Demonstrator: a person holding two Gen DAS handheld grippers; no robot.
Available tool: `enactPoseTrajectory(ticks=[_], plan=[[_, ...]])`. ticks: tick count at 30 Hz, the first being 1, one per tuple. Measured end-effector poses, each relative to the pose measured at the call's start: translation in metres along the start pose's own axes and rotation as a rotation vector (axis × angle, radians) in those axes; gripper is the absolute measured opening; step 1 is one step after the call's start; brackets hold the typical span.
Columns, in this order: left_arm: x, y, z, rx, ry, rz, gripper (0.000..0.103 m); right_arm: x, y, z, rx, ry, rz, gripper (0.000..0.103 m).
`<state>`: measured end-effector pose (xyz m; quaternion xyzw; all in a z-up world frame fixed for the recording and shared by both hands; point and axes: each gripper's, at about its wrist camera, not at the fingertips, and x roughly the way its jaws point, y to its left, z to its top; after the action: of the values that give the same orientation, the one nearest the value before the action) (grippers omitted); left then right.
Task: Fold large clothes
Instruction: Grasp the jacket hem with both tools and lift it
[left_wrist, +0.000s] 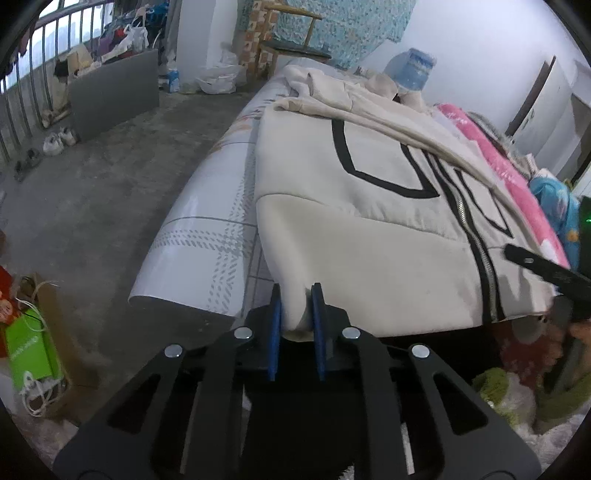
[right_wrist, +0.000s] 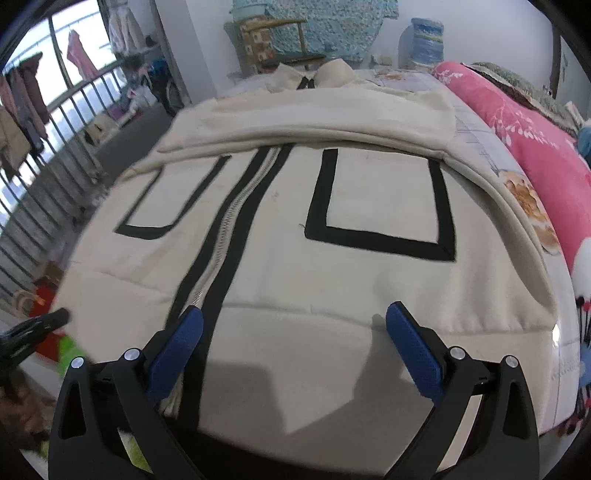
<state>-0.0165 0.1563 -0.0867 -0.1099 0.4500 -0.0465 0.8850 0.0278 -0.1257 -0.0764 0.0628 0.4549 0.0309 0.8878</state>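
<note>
The left tongs (left_wrist: 296, 295) pinch the cream zip jacket's (right_wrist: 295, 258) near hem corner, while the right tongs (right_wrist: 294, 325) gape empty above the hem, beside its zipper (right_wrist: 221, 236).

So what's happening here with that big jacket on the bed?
Someone is folding a cream jacket spread on the bed, using a pair of tongs in each hand. The left tongs have pinched the jacket's bottom hem at its corner. The right tongs hover open over the hem near the zipper, gripping nothing yet.
</note>
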Motion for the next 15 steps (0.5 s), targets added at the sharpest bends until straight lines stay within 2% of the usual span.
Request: enactPoseTrajectory(ticks=[5,10,13,15], plan=[[0.002,-0.008,0.0,0.054,0.014,0.05,0.014,-0.035,-0.036,-0.02,0.092,0.017,0.02,0.093],[0.004,-0.009,0.0,0.088,0.022,0.058,0.014,-0.063,-0.076,-0.042,0.214,0.039,-0.056,0.083],[0.003,-0.005,0.002,0.088,0.032,0.042,0.014,-0.078,-0.095,-0.052,0.28,0.027,-0.078,0.075],[0.003,-0.003,0.003,0.081,0.038,0.029,0.014,-0.086,-0.104,-0.054,0.299,0.012,-0.124,0.071]])
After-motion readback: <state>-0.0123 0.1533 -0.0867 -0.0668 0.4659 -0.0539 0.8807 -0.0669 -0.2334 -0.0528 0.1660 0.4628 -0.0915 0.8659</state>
